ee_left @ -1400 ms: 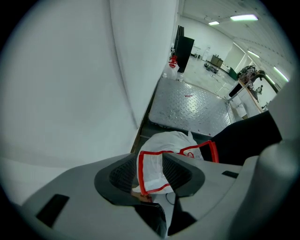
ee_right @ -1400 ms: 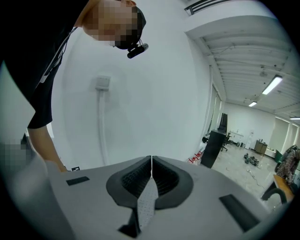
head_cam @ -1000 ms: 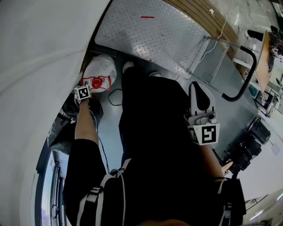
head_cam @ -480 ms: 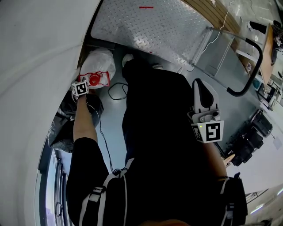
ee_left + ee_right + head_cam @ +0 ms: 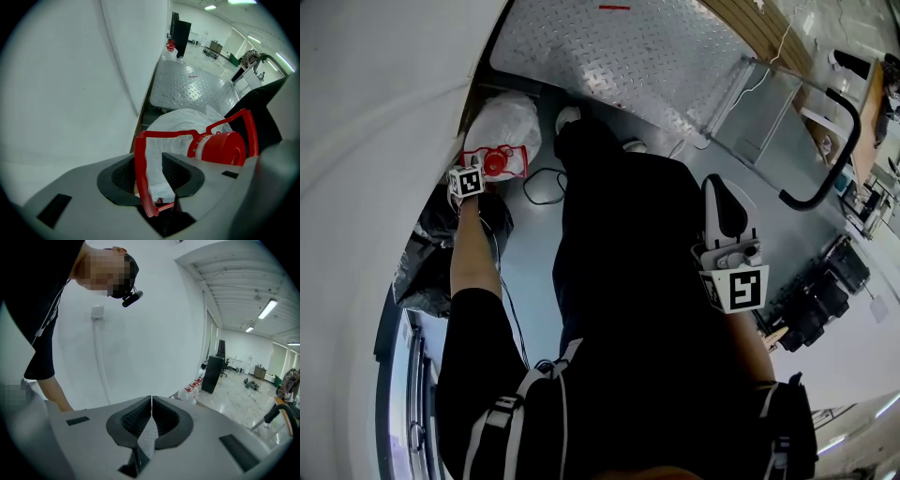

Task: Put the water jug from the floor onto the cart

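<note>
- The left gripper (image 5: 151, 171) has its 2 jaws apart, with the red handle (image 5: 139, 168) of the water jug (image 5: 187, 124) standing between them against the left pad.
- The jug lies low by the white wall (image 5: 70, 70), just beside the cart's diamond-plate deck (image 5: 619, 47) and not on it.
- The right gripper (image 5: 151, 401) has its jaws pressed together on nothing.
- Grey floor (image 5: 530, 272) lies underfoot, and the black cart handle (image 5: 834, 150) curves at the right.
</note>
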Demonstrator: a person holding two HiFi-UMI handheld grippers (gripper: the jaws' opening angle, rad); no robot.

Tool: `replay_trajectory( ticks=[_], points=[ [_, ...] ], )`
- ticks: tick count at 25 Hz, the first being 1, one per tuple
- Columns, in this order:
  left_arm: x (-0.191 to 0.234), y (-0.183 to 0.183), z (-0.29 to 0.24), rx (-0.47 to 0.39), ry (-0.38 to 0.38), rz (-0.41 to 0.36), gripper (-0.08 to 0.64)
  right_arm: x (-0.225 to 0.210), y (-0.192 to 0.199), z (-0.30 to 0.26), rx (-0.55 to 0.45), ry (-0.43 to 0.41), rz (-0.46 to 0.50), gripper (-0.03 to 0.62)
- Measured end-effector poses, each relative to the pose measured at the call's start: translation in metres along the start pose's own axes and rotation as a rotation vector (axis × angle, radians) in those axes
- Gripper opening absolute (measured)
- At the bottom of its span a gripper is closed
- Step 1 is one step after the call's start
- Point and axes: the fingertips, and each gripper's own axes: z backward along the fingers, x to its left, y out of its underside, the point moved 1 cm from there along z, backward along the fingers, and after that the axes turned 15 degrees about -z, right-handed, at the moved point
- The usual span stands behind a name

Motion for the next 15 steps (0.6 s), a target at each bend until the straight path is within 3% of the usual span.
replay_trajectory(
  ticks=[3,7,10,15],
  points=[
    [0.0,-0.004,0.003,0.012,-0.004,-0.019,0.147,0.0,0.0,0.001,-0.018,-0.01,-0.009,0.02],
    [0.005,-0.01,0.015,0.0,-0.015,-0.011,0.035,-0.006,-0.001,0.009,-0.038,0.019,-0.04,0.02],
    [0.0,-0.009,0.023,-0.01,-0.009,0.004,0.035,-0.012,-0.001,0.016,-0.038,0.036,-0.055,0.02],
    [-0.029,-0.007,0.039,-0.006,0.083,0.04,0.037,-0.017,-0.005,0.025,-0.061,0.048,-0.071,0.02]
  ],
)
